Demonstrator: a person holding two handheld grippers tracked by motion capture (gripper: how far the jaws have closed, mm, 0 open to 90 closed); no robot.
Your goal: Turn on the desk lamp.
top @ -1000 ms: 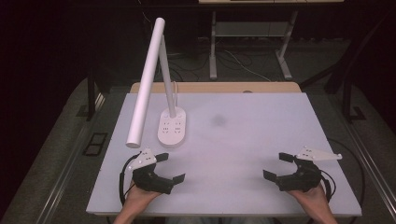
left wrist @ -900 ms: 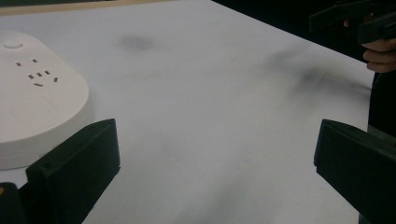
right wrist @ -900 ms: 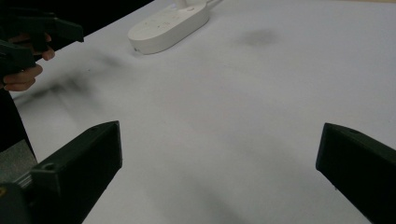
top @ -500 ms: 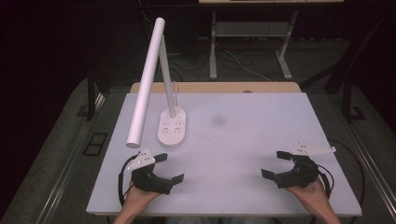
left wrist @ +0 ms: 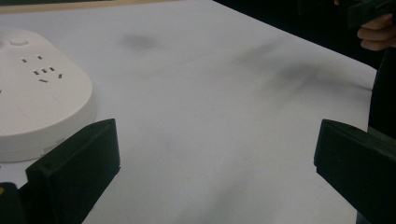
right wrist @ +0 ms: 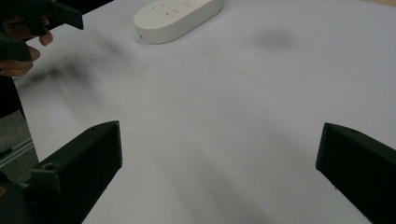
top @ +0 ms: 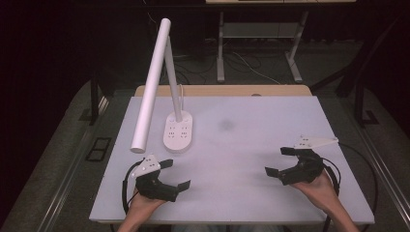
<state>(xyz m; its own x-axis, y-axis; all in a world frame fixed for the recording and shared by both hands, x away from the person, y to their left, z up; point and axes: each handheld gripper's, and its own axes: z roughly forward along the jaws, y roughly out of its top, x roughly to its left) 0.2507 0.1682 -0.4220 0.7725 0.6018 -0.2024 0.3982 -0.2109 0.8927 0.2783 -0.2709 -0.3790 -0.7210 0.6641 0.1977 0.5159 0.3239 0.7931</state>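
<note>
- a white desk lamp (top: 164, 92) stands on the left half of a pale table (top: 251, 193), its oval base (top: 178, 132) set toward the far edge and its long tube head (top: 151, 82) slanting down and toward the near-left corner.
- the left gripper (top: 170, 175) rests low at the near-left edge in the person's left hand (top: 140, 203), jaws spread wide with nothing between them; the base lies just ahead of it and a little to the right in the high view, and the free end of the tube hangs just beyond it.
- in the left gripper view the base (left wrist: 39, 93) sits at the left, just beyond the left-hand jaw, so that gripper points past the lamp rather than at it.
- the right gripper (top: 279, 161) lies at the near-right edge, also spread wide and empty, held in the right hand (top: 316, 186); it is well apart from the lamp, with bare tabletop between.
- in the right gripper view the base (right wrist: 177, 16) shows far off at the upper left, with the other hand (right wrist: 21, 35) at the left edge.
- judged from this layout, the left gripper is clearly the nearer one, and a reach for the lamp would call for a short forward move; the tube's long axis runs from far-right and high to near-left and low.
</note>
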